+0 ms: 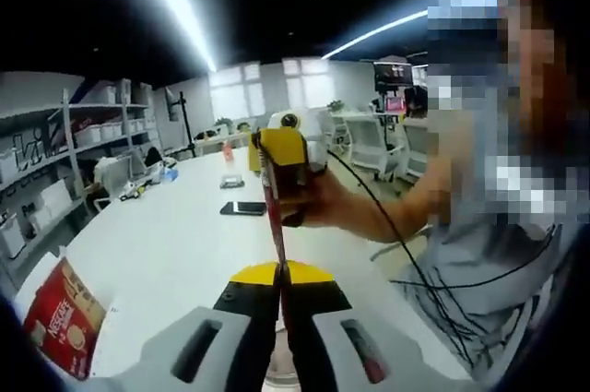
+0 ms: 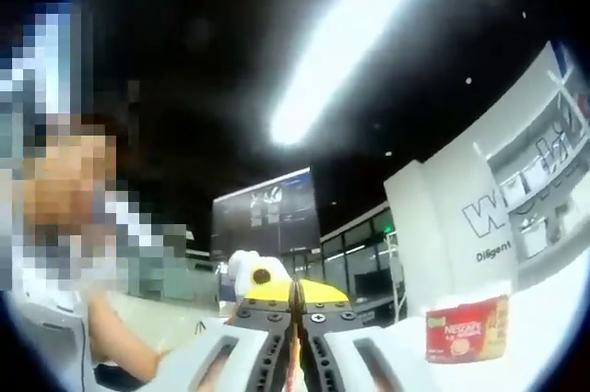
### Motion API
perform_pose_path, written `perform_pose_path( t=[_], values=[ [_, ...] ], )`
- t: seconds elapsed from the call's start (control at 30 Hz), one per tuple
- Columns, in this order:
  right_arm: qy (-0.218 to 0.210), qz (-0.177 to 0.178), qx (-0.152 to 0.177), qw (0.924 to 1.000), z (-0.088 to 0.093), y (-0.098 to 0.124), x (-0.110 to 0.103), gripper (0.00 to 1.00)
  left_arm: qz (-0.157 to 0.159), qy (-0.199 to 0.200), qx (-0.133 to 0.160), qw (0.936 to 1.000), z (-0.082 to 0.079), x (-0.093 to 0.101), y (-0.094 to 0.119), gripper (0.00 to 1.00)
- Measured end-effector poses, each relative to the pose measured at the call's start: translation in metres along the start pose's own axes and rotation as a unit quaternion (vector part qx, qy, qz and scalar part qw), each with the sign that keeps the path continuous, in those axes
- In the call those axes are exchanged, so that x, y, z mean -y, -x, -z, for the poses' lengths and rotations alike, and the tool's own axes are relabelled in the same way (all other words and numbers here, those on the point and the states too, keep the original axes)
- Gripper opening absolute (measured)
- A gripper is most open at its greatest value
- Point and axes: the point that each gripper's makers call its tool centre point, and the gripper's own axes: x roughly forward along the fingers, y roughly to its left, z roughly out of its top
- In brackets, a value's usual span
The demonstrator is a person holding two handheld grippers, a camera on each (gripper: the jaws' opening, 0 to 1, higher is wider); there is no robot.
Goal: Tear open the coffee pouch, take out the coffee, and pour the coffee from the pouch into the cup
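Note:
A thin red coffee stick pouch [image 1: 274, 221] is stretched edge-on between both grippers above the white table [image 1: 175, 254]. My left gripper [image 1: 281, 274], with yellow tips, is shut on its near end. The right gripper [image 1: 269, 154], held by a hand, is shut on its far end. In the right gripper view my own yellow-tipped right gripper [image 2: 295, 298] is closed on the same pouch [image 2: 295, 346], seen as a thin red line. A pale round shape [image 1: 279, 369] shows low between the left jaws; I cannot tell whether it is the cup.
A red Nescafe box [image 1: 60, 327] [image 2: 466, 327] stands on the table's near left. A dark phone [image 1: 244, 208] lies further back. Shelves with bins [image 1: 83, 134] line the left wall. The person sits at the right, with a black cable [image 1: 396, 235] trailing down.

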Motion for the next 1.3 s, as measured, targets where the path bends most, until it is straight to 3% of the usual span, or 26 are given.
perform_pose_path(
  t=[0.4, 0.5, 0.57, 0.63, 0.77, 0.93, 1.1, 1.3],
  values=[
    [-0.003, -0.002, -0.003, 1.0, 0.007, 0.001, 0.002, 0.01, 0.011, 0.007, -0.033, 0.9994, 0.02, -0.001, 0.002, 0.04],
    [-0.017, -0.002, 0.012, 0.9998, 0.008, 0.002, 0.002, 0.01, -0.005, -0.006, -0.031, 0.9995, 0.018, -0.006, 0.003, 0.08],
    [-0.015, 0.001, 0.005, 0.9999, 0.016, 0.0, 0.002, 0.01, 0.007, 0.0, 0.001, 1.0, 0.005, -0.001, -0.001, 0.11],
    [-0.02, -0.003, 0.002, 0.9998, 0.023, -0.002, 0.0, 0.01, 0.013, -0.001, 0.012, 0.9998, -0.001, 0.003, -0.002, 0.12],
    [-0.019, -0.009, -0.003, 0.9998, 0.027, -0.006, -0.006, 0.01, 0.006, -0.015, 0.003, 0.9999, -0.002, 0.005, -0.006, 0.07],
    [-0.003, -0.01, 0.004, 0.9999, 0.021, -0.006, -0.006, 0.03, 0.007, -0.016, 0.014, 0.9997, -0.007, 0.005, -0.005, 0.04],
    [-0.013, -0.025, -0.007, 0.9996, 0.031, -0.006, -0.011, 0.14, 0.007, -0.019, 0.015, 0.9997, -0.008, 0.005, -0.007, 0.04],
    [-0.02, -0.032, -0.022, 0.999, 0.047, -0.007, -0.016, 0.06, 0.009, -0.019, 0.01, 0.9997, -0.007, 0.006, -0.005, 0.05]
  ],
)
